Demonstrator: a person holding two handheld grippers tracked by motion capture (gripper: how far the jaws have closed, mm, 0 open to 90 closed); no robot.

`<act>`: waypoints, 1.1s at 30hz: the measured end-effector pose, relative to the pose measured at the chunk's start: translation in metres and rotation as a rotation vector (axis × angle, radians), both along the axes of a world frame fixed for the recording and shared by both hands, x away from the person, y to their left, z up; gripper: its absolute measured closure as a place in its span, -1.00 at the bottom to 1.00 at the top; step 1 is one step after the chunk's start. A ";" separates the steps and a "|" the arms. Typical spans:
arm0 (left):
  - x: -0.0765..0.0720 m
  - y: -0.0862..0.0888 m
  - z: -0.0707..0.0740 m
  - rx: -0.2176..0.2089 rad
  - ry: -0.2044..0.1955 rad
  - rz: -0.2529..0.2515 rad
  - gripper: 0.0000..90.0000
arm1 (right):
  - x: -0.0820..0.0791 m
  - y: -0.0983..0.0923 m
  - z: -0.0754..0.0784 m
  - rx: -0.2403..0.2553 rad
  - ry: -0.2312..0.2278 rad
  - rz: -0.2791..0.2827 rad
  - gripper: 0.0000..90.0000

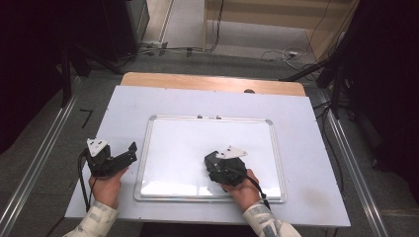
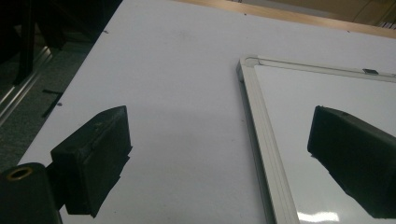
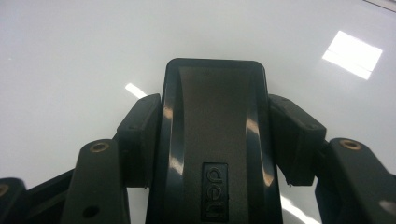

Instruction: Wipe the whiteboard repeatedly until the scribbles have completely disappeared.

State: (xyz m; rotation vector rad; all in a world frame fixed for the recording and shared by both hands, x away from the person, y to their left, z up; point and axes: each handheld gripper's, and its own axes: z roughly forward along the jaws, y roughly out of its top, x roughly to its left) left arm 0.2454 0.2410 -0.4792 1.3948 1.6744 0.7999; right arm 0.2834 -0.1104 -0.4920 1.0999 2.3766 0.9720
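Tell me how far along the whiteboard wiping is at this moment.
Done: the whiteboard shows no marks that I can see, so most or all writing looks wiped. In hand: the right gripper is shut on a black eraser, held over the board's lower middle. The left gripper is open, with one jaw over the white table and the other over the board. Left: probably putting the eraser down.

- One raised mark was legible: "deli" in lower-case letters, inside a small rectangular frame on the back of the black eraser (image 3: 215, 140), at its near end in the right gripper view. The letters read turned on their side, running up the eraser's length.
- The eraser sat clamped between the jaws of the right gripper (image 3: 215, 135).
- The whiteboard (image 1: 274, 148) carried no writing that could be read.
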 end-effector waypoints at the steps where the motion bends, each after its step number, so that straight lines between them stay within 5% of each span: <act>1: 0.000 0.000 0.000 0.001 -0.001 -0.001 -0.86 | 0.002 -0.010 0.000 -0.006 -0.002 -0.010 -0.14; 19: 0.000 0.000 0.000 0.005 0.005 -0.003 -0.86 | 0.013 -0.076 0.001 0.005 0.001 -0.132 -0.14; 24: 0.002 -0.003 0.000 0.011 0.005 -0.005 -0.86 | 0.012 -0.073 0.001 -0.001 -0.002 -0.147 -0.14; 33: 0.004 -0.005 -0.001 0.009 0.006 -0.012 -0.86 | 0.011 -0.046 0.001 -0.003 -0.007 -0.089 -0.14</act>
